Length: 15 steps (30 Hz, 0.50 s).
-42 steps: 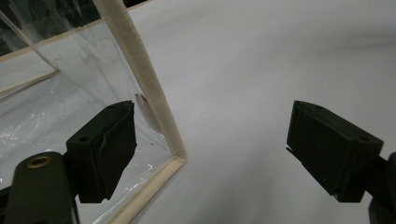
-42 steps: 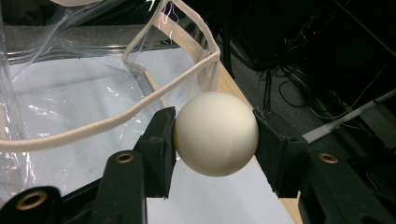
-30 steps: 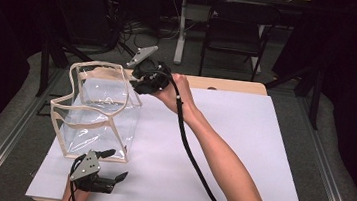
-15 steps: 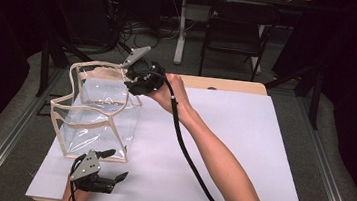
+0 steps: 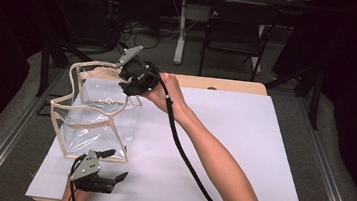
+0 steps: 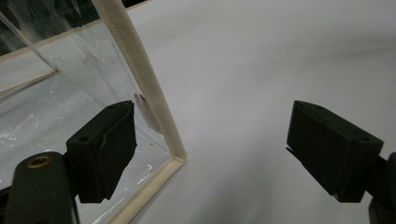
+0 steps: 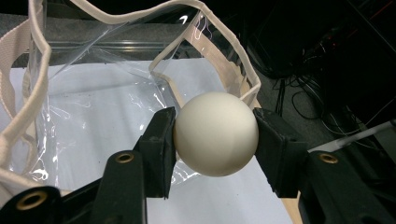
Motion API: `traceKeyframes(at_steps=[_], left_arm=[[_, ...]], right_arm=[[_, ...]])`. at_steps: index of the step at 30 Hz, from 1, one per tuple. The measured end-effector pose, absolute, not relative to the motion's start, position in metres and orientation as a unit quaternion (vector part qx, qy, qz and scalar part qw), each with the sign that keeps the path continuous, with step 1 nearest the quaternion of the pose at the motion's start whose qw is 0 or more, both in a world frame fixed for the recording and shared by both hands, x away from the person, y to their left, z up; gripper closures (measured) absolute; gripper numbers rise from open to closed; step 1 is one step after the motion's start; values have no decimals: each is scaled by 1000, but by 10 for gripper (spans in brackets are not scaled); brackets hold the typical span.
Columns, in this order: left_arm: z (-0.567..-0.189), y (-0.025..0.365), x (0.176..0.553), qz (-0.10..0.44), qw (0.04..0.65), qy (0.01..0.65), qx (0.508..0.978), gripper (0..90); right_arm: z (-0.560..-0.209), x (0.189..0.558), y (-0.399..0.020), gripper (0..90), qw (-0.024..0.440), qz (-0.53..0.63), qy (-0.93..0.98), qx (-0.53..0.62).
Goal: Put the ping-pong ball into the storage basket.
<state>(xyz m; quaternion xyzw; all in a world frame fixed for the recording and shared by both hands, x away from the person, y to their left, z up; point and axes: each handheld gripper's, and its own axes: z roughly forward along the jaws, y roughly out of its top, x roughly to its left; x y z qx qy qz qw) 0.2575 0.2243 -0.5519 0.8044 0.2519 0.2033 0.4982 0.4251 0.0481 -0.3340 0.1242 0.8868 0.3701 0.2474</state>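
near left: one left gripper lay on the table, jaws apart, holding nothing | middle: one clear bag stood just beyond it | far: one right gripper clamped one white ball over the bag's far rim

In the high view, the white ball was hidden by the right gripper; the clear bag was cut off in the left gripper view.

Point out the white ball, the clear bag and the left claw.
white ball [image 7: 215, 134], right gripper view, centre of its face.
clear bag [image 5: 95, 121], high view, top rim trim.
left claw [image 6: 212, 151], left gripper view, midway between its fingertips.
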Motion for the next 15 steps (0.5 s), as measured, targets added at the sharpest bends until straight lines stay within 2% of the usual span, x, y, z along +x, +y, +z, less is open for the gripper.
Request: traceKeyframes(at_steps=[15], left_arm=[[-552,224,258,203,498,252,804,160]], right_arm=[[-333,420,62,509,242,363,893,109]])
